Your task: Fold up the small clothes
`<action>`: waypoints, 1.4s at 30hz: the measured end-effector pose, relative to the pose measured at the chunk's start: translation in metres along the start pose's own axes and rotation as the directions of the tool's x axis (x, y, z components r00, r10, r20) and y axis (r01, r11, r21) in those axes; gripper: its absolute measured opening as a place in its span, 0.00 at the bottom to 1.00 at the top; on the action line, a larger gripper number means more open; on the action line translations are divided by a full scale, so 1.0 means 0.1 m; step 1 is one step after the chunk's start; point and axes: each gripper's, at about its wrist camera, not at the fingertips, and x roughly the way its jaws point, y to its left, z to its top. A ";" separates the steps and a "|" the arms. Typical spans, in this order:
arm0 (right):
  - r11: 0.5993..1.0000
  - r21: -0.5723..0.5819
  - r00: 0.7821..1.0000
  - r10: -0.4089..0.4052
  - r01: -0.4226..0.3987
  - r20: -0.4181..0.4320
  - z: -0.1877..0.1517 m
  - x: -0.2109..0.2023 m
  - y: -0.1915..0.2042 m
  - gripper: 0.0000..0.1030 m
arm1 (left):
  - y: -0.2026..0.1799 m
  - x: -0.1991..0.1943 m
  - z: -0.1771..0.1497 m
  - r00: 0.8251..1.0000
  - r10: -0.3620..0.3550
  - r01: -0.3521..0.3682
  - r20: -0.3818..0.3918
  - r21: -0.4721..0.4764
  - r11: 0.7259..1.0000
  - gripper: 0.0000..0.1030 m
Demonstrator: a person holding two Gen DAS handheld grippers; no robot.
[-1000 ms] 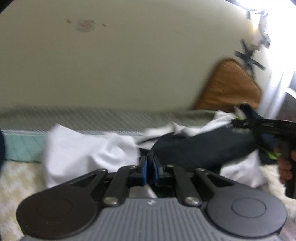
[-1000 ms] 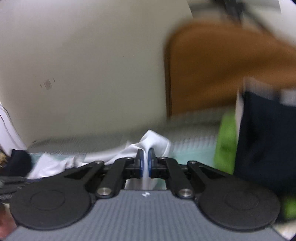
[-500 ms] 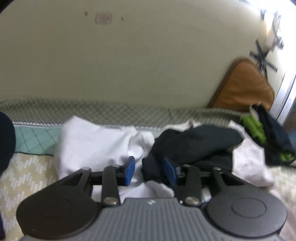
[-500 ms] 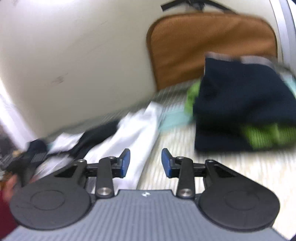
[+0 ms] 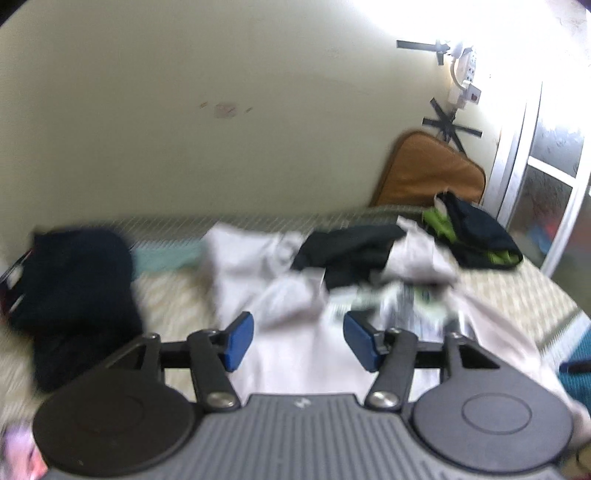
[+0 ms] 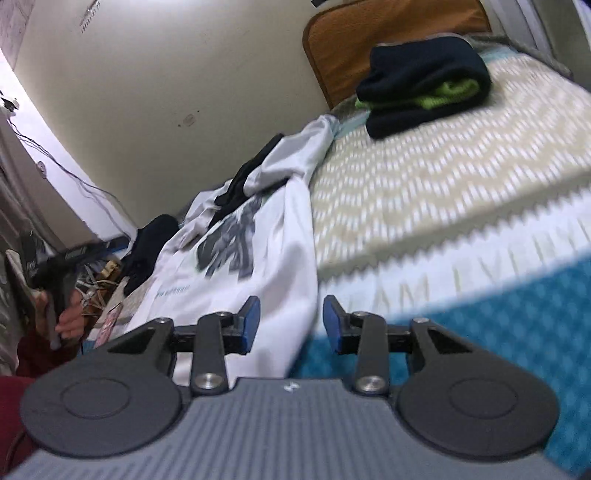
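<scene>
A white T-shirt [image 5: 295, 354] with a grey print lies spread on the bed, also in the right wrist view [image 6: 258, 266]. My left gripper [image 5: 298, 345] hovers over its near part. The jaws are opening and the pads grip nothing. A crumpled black garment [image 5: 347, 251] rests on white clothes behind it. My right gripper [image 6: 290, 325] is open above the shirt's right edge, with nothing pressed between its pads. A folded navy and green garment [image 6: 424, 85] sits at the far end of the bed, seen too from the left wrist [image 5: 476, 236].
A dark heap of clothes [image 5: 77, 295] lies at the left. A brown cushion [image 6: 388, 33] leans on the wall behind the folded garment. The patterned bed cover [image 6: 443, 173] meets a blue cover [image 6: 480, 325] at the near edge. A hand [image 6: 62, 310] holds the other gripper.
Both grippers were shut on cloth and now stand open with nothing in them. Both have drawn back from the pile. The printed white shirt now lies spread in front of them.
</scene>
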 end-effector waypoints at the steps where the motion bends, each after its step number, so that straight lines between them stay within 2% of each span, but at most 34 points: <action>1: 1.000 0.009 1.000 0.009 -0.008 -0.009 -0.07 -0.03 -0.01 0.40 | 0.04 -0.13 -0.12 1.000 0.011 -0.011 -0.019 -0.015 1.000 0.55; 4: 0.997 0.058 0.998 0.053 -0.051 -0.043 -0.23 -0.13 -0.05 0.40 | 0.11 -0.48 -0.49 0.996 0.048 -0.053 -0.069 -0.072 0.996 0.59; 6: 0.990 0.107 0.992 0.104 -0.097 -0.071 -0.32 -0.14 -0.06 0.41 | 0.15 -0.65 -0.73 0.993 0.066 -0.078 -0.096 -0.126 0.989 0.71; 7: 0.985 0.125 0.988 0.132 -0.122 -0.079 -0.35 -0.13 -0.06 0.45 | 0.17 -0.73 -0.84 0.993 0.063 -0.078 -0.103 -0.153 0.985 0.73; 11: 0.980 0.112 0.979 0.177 -0.166 -0.101 -0.44 -0.08 0.04 0.48 | 0.20 -0.91 -1.18 0.992 -0.022 -0.014 -0.128 -0.274 0.962 0.76; 13: 0.978 0.103 0.976 0.193 -0.182 -0.102 -0.45 -0.03 0.09 0.48 | 0.16 -0.87 -1.31 0.986 -0.046 -0.003 -0.158 -0.294 0.956 0.76; 15: 0.980 0.084 0.976 0.189 -0.180 -0.106 -0.46 0.07 0.17 0.46 | 0.10 -0.80 -1.41 0.981 -0.040 -0.017 -0.190 -0.289 0.957 0.70; 16: 0.982 0.068 0.976 0.184 -0.177 -0.113 -0.46 0.11 0.21 0.35 | 0.04 -0.83 -1.44 0.985 -0.012 -0.034 -0.173 -0.261 0.965 0.63; 18: 0.990 0.015 0.980 0.144 -0.143 -0.136 -0.47 0.16 0.31 0.09 | -0.05 -0.82 -1.42 0.981 -0.018 -0.025 -0.191 -0.217 0.976 0.13; 20: 0.992 -0.020 0.985 0.120 -0.123 -0.124 -0.44 0.12 0.38 0.09 | -0.06 -0.84 -1.39 0.977 -0.038 -0.008 -0.211 -0.210 0.978 0.06; 22: 0.986 -0.028 0.984 0.160 -0.162 -0.077 -0.33 -0.08 0.43 0.08 | 0.01 -0.98 -1.31 0.979 -0.083 0.034 -0.187 -0.249 0.968 0.06; 24: 0.984 -0.060 0.985 0.170 -0.170 -0.012 -0.21 -0.40 0.50 0.08 | 0.06 -1.24 -1.24 0.988 -0.109 0.075 -0.113 -0.273 0.959 0.06; 26: 0.984 -0.104 0.989 0.145 -0.143 0.018 -0.15 -0.66 0.54 0.08 | 0.11 -1.47 -1.16 0.995 -0.084 0.064 -0.062 -0.269 0.961 0.06; 28: 0.985 -0.138 0.994 0.105 -0.107 -0.023 -0.14 -0.78 0.52 0.11 | 0.13 -1.53 -1.13 0.997 -0.038 0.019 -0.071 -0.252 0.967 0.06; 29: 0.986 -0.140 0.995 0.080 -0.088 -0.062 -0.15 -0.77 0.47 0.13 | 0.14 -1.49 -1.14 0.995 -0.019 -0.005 -0.095 -0.245 0.970 0.07; 30: 0.987 -0.155 0.994 0.034 -0.050 -0.104 -0.18 -0.73 0.42 0.22 | 0.16 -1.43 -1.16 0.992 -0.006 -0.026 -0.128 -0.248 0.968 0.10; 31: 0.984 -0.179 0.992 -0.024 0.001 -0.125 -0.20 -0.71 0.36 0.35 | 0.20 -1.35 -1.19 0.985 0.001 -0.045 -0.170 -0.256 0.966 0.10; 32: 0.980 -0.183 0.989 -0.096 0.073 -0.117 -0.20 -0.67 0.30 0.37 | 0.21 -1.28 -1.22 0.979 0.001 -0.054 -0.203 -0.259 0.964 0.14; 33: 0.980 -0.153 0.985 -0.143 0.126 -0.101 -0.17 -0.66 0.21 0.36 | 0.22 -1.22 -1.26 0.973 0.008 -0.069 -0.230 -0.255 0.964 0.24; 35: 0.991 -0.055 0.990 -0.129 0.126 -0.055 -0.08 -0.69 0.03 0.36 | 0.23 -1.18 -1.30 0.969 0.048 -0.107 -0.244 -0.236 0.966 0.35; 36: 0.993 -0.025 0.993 -0.115 0.114 -0.025 -0.03 -0.68 0.00 0.36 | 0.23 -1.18 -1.29 0.970 0.056 -0.112 -0.235 -0.233 0.966 0.36; 42: 0.987 -0.125 0.995 -0.099 0.102 0.029 0.25 -0.35 0.18 0.37 | 0.21 -1.15 -1.06 0.985 0.102 -0.128 -0.142 -0.190 0.973 0.47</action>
